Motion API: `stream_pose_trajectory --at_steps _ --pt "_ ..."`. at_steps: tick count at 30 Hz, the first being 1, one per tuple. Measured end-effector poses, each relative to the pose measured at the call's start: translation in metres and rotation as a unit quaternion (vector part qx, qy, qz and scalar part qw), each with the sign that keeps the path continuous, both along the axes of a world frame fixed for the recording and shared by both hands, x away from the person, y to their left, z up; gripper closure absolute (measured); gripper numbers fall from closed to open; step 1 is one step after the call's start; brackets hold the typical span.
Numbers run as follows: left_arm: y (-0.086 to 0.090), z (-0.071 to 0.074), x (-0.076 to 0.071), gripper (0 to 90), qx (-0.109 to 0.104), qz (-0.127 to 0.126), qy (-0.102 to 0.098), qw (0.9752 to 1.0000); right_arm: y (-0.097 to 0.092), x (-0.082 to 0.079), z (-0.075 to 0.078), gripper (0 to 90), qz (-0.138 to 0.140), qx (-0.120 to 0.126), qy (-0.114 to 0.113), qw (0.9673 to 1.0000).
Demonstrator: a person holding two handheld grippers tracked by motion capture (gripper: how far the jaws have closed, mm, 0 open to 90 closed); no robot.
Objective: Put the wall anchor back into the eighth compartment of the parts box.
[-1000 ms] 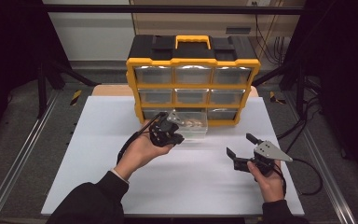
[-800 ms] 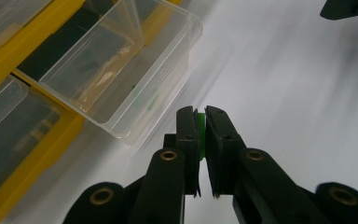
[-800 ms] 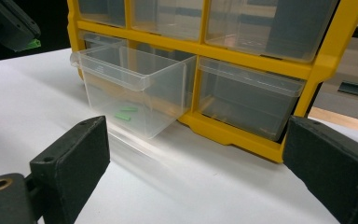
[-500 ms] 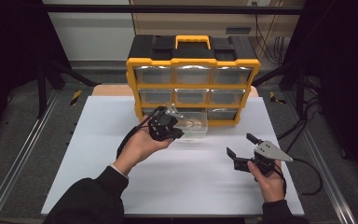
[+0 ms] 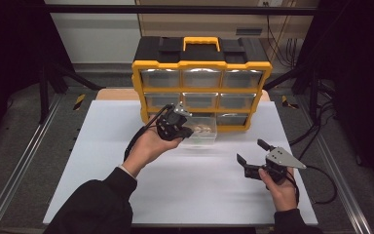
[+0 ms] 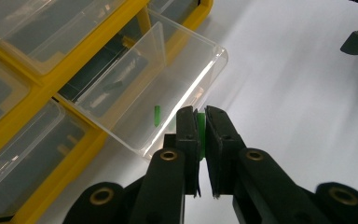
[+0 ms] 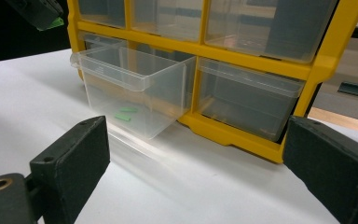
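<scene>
Standing at the far side of the white table: yellow-and-black drawer organizer, bottom-row clear drawer pulled out onto the table surface. Held over the front rim of that drawer: left gripper, jaws pressed nearly together, pinching a small green piece between the pads. Lying on the drawer floor: loose green pieces, two discernible in the right gripper view, one in the left gripper view. Positioned well apart from the drawer, at the near right of the table: right gripper, grasped in the right hand, jaws spread wide, nothing between them, pointed toward the organizer front. Remaining drawers seated flush in the frame; contents too faint to identify. Left hand wrapped around the left gripper body, dark sleeve entering from the bottom edge.
</scene>
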State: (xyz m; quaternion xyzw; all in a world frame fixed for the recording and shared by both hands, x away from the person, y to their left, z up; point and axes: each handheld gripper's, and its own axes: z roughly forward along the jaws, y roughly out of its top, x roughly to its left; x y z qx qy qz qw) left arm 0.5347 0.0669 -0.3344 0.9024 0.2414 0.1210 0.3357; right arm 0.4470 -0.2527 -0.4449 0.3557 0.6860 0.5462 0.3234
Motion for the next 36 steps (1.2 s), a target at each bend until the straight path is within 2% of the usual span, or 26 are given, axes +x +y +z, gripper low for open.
stream_pose_trajectory --at_steps 6,8,9,16,19,26,28,30,36 --pt "-0.002 0.001 0.003 83.9 -0.013 0.008 -0.005 0.9999 0.0 0.0 0.0 7.7 0.001 -0.002 -0.001 1.0" --pt "-0.002 0.002 0.004 83.9 -0.01 0.007 -0.011 0.9999 0.0 0.0 0.0 7.7 0.001 0.0 0.0 1.0" --pt "-0.004 0.002 0.004 83.9 -0.018 0.012 -0.011 0.9997 0.0 0.0 0.0 7.7 0.001 0.0 0.0 1.0" --pt "-0.007 0.005 0.011 83.9 -0.028 0.019 -0.023 0.9992 0.0 0.0 0.001 7.7 0.0 0.001 -0.001 1.0" --pt "-0.008 0.005 0.013 83.9 -0.039 0.025 -0.027 0.9986 0.0 0.0 0.0 7.7 0.002 0.0 -0.001 1.0" --pt "-0.01 0.004 0.018 83.9 -0.036 0.031 -0.042 0.998 0.0 0.0 0.0 7.7 0.002 -0.001 -0.002 1.0" --pt "-0.012 0.004 0.018 83.9 -0.013 0.031 -0.057 0.9978 0.0 0.0 0.0 7.7 0.002 -0.001 -0.001 1.0" --pt "-0.015 0.003 0.018 83.9 -0.022 0.028 -0.056 0.9978 0.0 0.0 0.0 7.7 0.002 -0.001 -0.001 1.0" --pt "-0.021 0.003 0.019 83.9 -0.021 0.023 -0.06 0.9977 0.0 0.0 0.0 7.7 0.002 -0.001 -0.001 1.0"
